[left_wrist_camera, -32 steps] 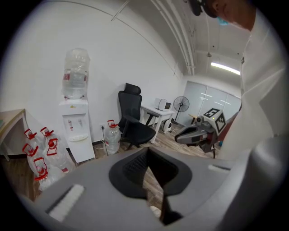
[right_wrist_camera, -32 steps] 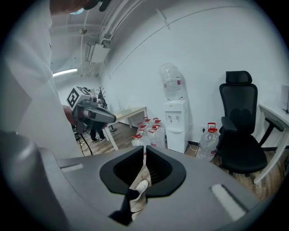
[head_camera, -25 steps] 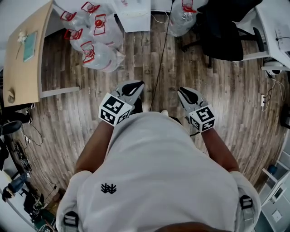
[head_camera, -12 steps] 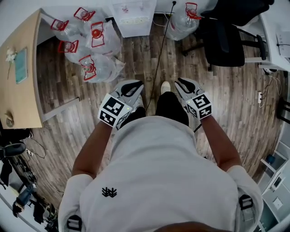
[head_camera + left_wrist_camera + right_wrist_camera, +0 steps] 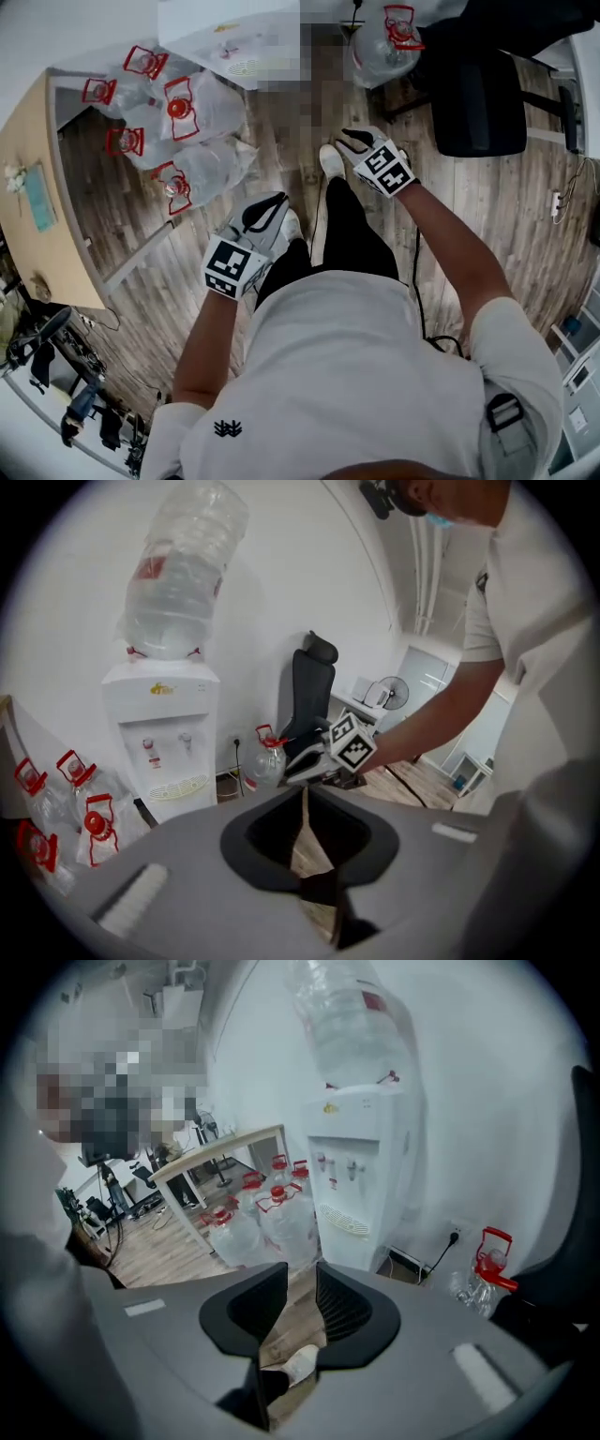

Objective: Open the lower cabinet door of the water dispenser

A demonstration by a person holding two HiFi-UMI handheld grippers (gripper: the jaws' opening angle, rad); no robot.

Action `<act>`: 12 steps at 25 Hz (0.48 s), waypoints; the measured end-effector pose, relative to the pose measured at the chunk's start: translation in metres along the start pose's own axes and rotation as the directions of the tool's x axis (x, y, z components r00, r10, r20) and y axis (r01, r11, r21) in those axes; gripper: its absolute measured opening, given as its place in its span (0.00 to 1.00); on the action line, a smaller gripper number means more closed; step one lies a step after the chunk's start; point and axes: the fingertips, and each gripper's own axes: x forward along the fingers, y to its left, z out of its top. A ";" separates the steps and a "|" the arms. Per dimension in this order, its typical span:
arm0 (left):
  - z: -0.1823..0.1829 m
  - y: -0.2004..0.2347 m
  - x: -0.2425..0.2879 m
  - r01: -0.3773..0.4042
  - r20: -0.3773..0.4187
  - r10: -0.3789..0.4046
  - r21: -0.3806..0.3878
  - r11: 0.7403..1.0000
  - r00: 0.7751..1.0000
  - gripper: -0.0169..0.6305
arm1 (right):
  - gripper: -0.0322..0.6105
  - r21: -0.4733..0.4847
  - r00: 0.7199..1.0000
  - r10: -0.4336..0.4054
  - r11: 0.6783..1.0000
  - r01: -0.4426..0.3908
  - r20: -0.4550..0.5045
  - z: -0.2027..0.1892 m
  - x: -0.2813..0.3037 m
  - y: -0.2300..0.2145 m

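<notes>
The water dispenser stands against the white wall, well ahead of both grippers and touched by neither. Nearest the person, the left gripper hangs beside the thigh, its jaws closed together on nothing, with the dispenser off to their left. The right gripper reaches further forward; its jaws have just been opening and stand apart, and only wooden floor and a white shoe show through the gap. The dispenser rises just beyond their tips. Its lower cabinet front, under the drip grille, is mostly hidden by the gripper's body. Beyond, a cluster of clear jugs with red handles crowds the floor between a wooden desk and the dispenser; their contents cannot be told. An upturned bottle sits on top of the dispenser. On its other side stand a single jug and a black office chair.
</notes>
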 end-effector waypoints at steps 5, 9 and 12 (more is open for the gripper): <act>0.013 0.034 0.066 -0.002 -0.042 0.001 -0.030 1.000 0.999 0.12 | 0.17 -0.008 0.998 0.030 1.000 -0.031 -0.060 -0.013 0.086 -0.087; 0.018 0.063 0.111 -0.008 -0.035 0.006 -0.053 0.999 0.999 0.12 | 0.19 -0.012 0.996 0.043 0.999 -0.044 -0.084 -0.029 0.159 -0.140; 0.017 0.081 0.140 0.004 -0.031 -0.006 -0.078 0.997 1.000 0.11 | 0.21 -0.021 0.994 0.041 0.999 -0.044 -0.099 -0.038 0.208 -0.173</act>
